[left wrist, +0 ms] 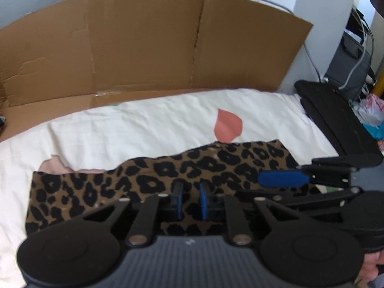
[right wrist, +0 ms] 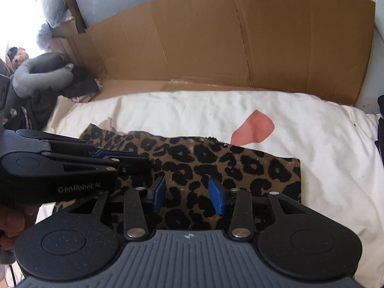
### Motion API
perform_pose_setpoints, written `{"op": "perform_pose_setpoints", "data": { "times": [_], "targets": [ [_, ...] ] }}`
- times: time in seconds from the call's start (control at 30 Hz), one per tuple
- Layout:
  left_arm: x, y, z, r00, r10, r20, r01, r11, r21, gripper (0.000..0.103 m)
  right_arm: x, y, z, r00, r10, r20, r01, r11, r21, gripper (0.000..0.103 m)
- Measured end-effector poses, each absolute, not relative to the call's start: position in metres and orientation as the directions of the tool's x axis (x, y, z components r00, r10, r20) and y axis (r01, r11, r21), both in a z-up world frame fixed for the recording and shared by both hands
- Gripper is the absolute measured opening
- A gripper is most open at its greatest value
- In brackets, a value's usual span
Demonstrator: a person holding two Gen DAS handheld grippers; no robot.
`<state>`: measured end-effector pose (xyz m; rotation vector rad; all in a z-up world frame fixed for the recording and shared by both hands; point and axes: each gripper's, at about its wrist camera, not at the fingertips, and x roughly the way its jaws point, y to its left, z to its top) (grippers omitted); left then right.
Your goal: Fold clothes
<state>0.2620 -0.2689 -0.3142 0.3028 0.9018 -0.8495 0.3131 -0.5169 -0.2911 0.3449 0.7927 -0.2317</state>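
Note:
A leopard-print garment [left wrist: 216,160] [right wrist: 240,165] lies flat in a long strip across the white sheet [left wrist: 120,124]. A pale pink cloth [left wrist: 52,165] pokes out at its far left corner. My left gripper [left wrist: 190,188] hovers over the strip's near edge, its blue pads a narrow gap apart with nothing pinched between them. My right gripper [right wrist: 187,184] stands open wider over the right part of the strip, and the print shows between its pads. Both grippers are side by side: a right finger [left wrist: 283,179] shows in the left wrist view, a left finger [right wrist: 105,153] in the right wrist view.
A tall cardboard sheet [left wrist: 144,48] [right wrist: 240,48] walls off the back of the bed. A salmon-pink patch [left wrist: 228,127] marks the sheet beyond the garment. A black case [left wrist: 336,117] lies along the right edge. A grey neck pillow [right wrist: 36,72] and dark clothes pile up at the left.

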Motion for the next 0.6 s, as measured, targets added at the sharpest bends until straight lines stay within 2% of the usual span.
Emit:
{"op": "perform_pose_setpoints", "data": {
  "times": [0.27, 0.6],
  "targets": [
    [0.268, -0.271, -0.328, 0.339, -0.506, -0.793, 0.775, 0.628, -0.070, 0.020, 0.319, -0.527, -0.313, 0.643, -0.086, -0.761, 0.353, 0.915, 0.195, 0.046],
    [0.266, -0.260, -0.315, 0.347, -0.461, -0.817, 0.744, 0.665, -0.059, 0.018, 0.299, -0.530, -0.301, 0.659, -0.077, -0.748, 0.384, 0.890, 0.247, 0.045]
  ]
}}
